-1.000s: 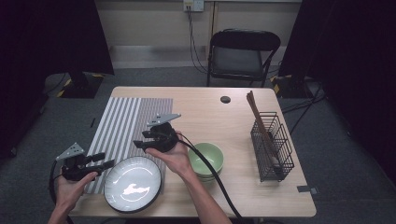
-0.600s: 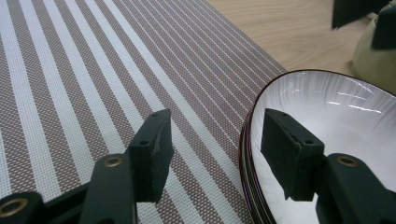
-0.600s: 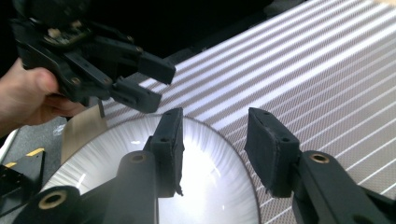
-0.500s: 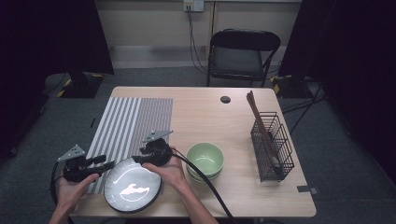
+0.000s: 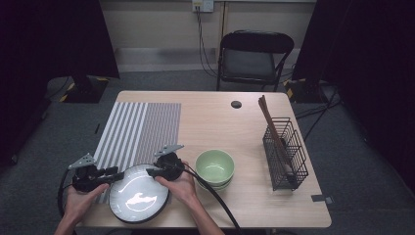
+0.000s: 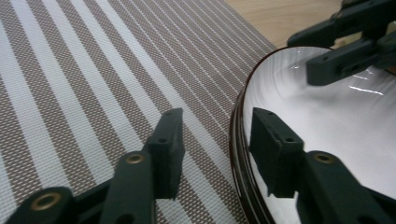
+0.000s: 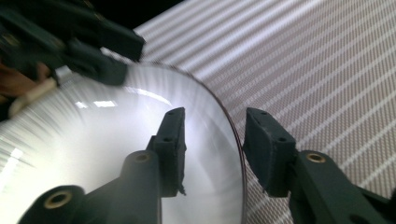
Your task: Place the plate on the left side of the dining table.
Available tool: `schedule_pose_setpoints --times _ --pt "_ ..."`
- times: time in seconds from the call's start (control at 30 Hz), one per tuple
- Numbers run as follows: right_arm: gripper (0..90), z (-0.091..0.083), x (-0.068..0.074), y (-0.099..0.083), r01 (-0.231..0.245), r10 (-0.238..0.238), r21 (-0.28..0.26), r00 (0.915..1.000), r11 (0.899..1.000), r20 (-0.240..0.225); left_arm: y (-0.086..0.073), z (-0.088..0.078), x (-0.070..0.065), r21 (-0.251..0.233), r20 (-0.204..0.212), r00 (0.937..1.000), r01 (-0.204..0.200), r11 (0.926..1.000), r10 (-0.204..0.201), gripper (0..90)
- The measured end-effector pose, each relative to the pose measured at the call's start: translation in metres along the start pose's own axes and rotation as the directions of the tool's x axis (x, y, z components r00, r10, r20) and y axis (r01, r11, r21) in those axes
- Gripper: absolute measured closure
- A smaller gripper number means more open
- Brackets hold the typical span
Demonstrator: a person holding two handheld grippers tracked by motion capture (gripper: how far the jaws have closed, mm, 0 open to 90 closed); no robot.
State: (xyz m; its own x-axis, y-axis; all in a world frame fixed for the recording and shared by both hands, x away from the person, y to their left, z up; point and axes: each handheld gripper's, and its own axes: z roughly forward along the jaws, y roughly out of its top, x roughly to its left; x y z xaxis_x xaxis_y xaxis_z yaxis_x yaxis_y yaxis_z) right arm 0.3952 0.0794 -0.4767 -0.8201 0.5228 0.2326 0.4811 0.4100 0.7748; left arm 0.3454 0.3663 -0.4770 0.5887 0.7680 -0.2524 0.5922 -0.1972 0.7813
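right tool dropped to plate | 2 tools straddle rim | bowls beside

black tongs, brass rivets, trailing black cables

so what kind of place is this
Probably a staged recording room, not a home kitchen: a light wooden table on grey carpet, dark curtains at the sides, a black folding chair against a bare wall.
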Motion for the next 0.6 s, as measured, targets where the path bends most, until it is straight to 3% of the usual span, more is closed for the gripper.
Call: schedule_pose_setpoints --times 0.1,0.13,0.2,0.37,0.53,0.6 --pt "68.3 0.0012 -0.0014 -0.003 -0.012 0.012 -0.007 0.9999 1.0 0.003 -0.0001 0.0018 -0.0014 0.012 0.013 0.9999 -0.005 0.9999 0.004 59.6" --pt "69.6 0.0009 -0.0044 -0.0047 -0.039 0.039 -0.022 0.9992 0.999 -0.011 -0.0001 0.0023 -0.0026 0.004 0.039 0.9992 -0.008 1.0 0.008 64.5" --pt "71.6 0.0003 -0.0035 -0.003 -0.021 0.021 -0.013 0.9998 1.0 0.003 0.0002 0.003 -0.003 0.003 0.049 0.9988 -0.008 1.0 0.008 68.4" --pt "73.8 0.0004 -0.0043 -0.0026 -0.031 0.031 -0.02 0.9995 0.999 0.001 0.0017 0.0068 -0.0042 0.024 0.066 0.9976 -0.022 0.9995 0.02 76.6" --pt "74.7 -0.001 -0.005 -0.0016 -0.033 0.033 -0.013 0.9994 0.999 0.002 0.0029 0.0023 0.0005 -0.002 0.091 0.9958 -0.001 1.0 0.001 82.8" --pt "73.5 -0.0037 -0.004 -0.0024 -0.034 0.034 -0.011 0.9994 0.999 0.01 0.0028 0.0014 -0.0013 0.0 0.08 0.9968 -0.005 1.0 0.005 83.5"
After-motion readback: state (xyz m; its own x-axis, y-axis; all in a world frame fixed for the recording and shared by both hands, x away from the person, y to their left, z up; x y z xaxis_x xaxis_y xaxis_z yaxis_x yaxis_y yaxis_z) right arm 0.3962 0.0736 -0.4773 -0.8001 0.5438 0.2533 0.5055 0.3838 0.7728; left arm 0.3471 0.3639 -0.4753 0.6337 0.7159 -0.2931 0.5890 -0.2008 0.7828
